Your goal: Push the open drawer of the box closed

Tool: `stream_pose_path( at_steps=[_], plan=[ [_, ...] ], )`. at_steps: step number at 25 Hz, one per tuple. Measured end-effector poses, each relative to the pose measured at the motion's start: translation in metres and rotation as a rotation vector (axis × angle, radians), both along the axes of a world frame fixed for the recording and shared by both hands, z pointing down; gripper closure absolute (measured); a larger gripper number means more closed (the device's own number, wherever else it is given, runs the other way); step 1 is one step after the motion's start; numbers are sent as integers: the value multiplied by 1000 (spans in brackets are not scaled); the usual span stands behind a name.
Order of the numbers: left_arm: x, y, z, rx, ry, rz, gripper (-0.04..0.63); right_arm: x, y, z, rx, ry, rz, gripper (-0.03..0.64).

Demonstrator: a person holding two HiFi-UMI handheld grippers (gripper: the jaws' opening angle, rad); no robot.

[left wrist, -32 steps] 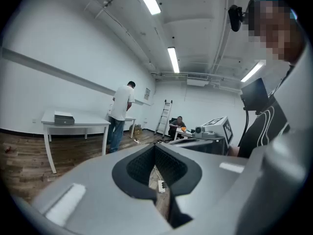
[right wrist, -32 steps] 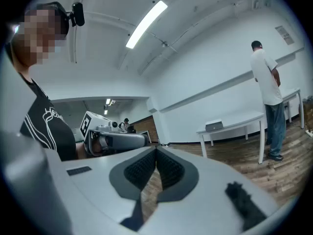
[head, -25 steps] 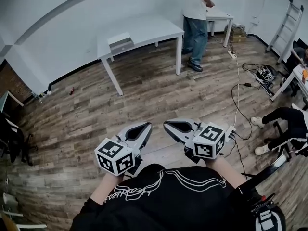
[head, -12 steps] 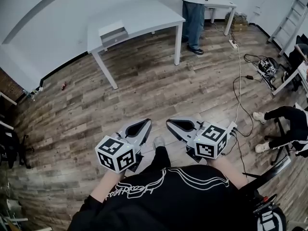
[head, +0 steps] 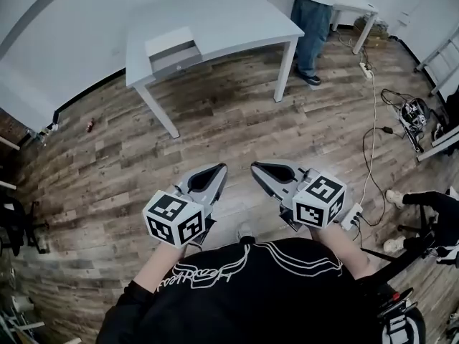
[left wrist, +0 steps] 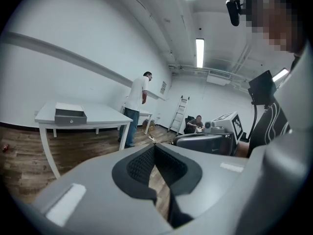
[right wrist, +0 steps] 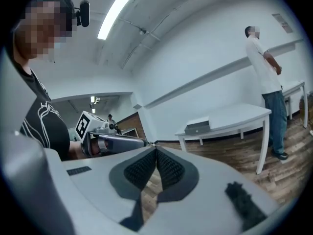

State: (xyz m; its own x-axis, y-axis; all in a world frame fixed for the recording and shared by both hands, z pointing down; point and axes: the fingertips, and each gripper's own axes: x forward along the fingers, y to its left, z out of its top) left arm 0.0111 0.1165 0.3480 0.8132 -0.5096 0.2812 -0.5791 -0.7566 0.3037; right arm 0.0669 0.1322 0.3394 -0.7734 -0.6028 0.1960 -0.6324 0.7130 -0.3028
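Observation:
A small white box [head: 171, 50] with its grey drawer [head: 176, 61] pulled out sits on the left part of a white table [head: 237, 21] at the far side of the room. It also shows as the box [left wrist: 69, 113] and the box [right wrist: 198, 126] in the gripper views. My left gripper [head: 219, 169] and right gripper [head: 255, 167] are held side by side close to my chest, far from the table. Both have their jaws shut with nothing between them.
A person in jeans [head: 315, 20] stands at the table's right end by a second white table [head: 356, 3]. Cables and a power strip [head: 367, 70] lie on the wooden floor at right. A seated person's legs [head: 423, 213] are at the far right.
The view has shifted forward: the table and box now sit nearer and larger in the head view. Both grippers keep the same pose and stay shut.

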Motion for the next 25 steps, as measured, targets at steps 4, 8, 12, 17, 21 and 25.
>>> stream_pose_path(
  at_steps=[4,8,12,17,21,25],
  plan=[
    [-17,-62,-2,12,17,-44,586,-13,-57,-7,29,14,-20,607],
    [-31,-97,7,-13,35,-86,586,-16,-94,3,7,23,-25,607],
    [-45,-130,19,-19,17,-133,586,-25,-134,15,0,39,-49,607],
    [-57,-189,37,-35,-7,-210,538,-36,-193,32,-17,43,-120,607],
    [-62,-253,51,-35,-34,-276,508,-37,-258,50,-49,44,-161,607],
    [-62,-322,71,-53,-98,-320,469,-39,-326,62,-74,34,-212,607]
  ],
)
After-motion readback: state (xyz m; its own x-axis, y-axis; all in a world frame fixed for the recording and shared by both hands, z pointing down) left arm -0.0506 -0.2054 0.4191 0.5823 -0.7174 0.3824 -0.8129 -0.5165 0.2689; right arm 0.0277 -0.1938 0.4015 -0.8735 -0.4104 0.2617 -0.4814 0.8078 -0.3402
